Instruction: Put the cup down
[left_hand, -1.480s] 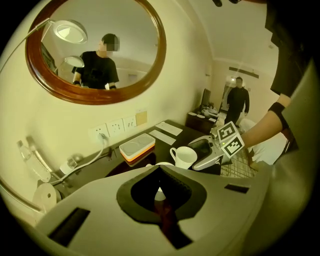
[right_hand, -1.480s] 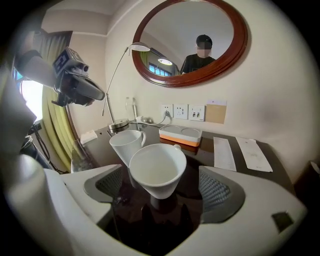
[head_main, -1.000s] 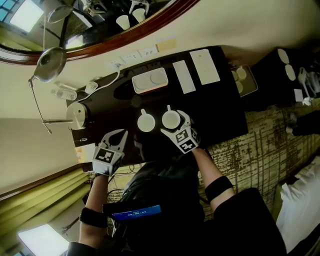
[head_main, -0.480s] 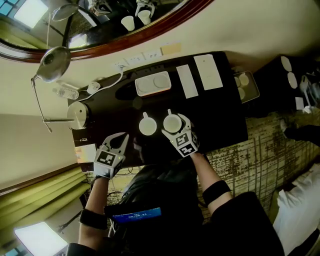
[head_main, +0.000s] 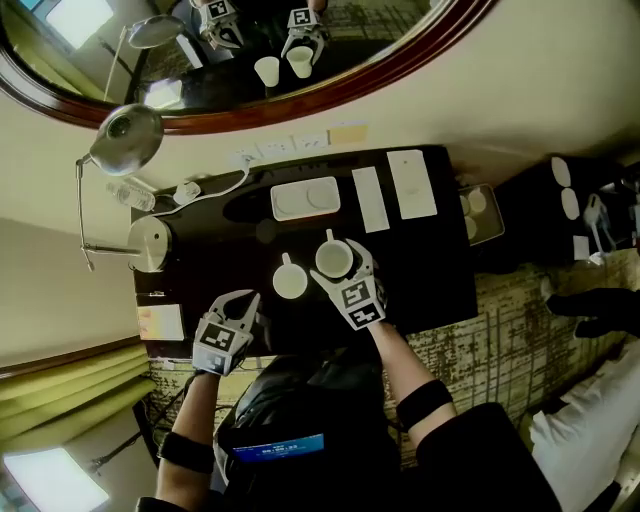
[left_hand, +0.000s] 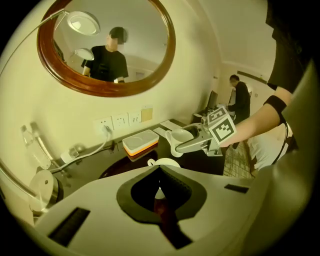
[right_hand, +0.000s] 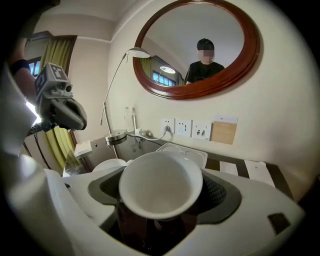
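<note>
**Right gripper (head_main: 340, 268) clamps the cup (head_main: 335, 257); left gripper (head_main: 243, 303) closed, empty**

Head view: the cup is over the dark table (head_main: 430, 270), between the right jaws, which have just been closing on it. A second cup (head_main: 290, 281) stands on the table just to its left. The left gripper is at the near left edge.

Left gripper view: jaws together, nothing in them. The cup (left_hand: 181, 136) is tilted; can't tell if it touches the table. The second cup (left_hand: 163, 162) is mostly hidden behind the jaws.

Right gripper view: the cup (right_hand: 161, 185) is empty, mouth tipped toward the camera, base hidden between the jaws. The second cup (right_hand: 107, 166) is half cut off.
</note>
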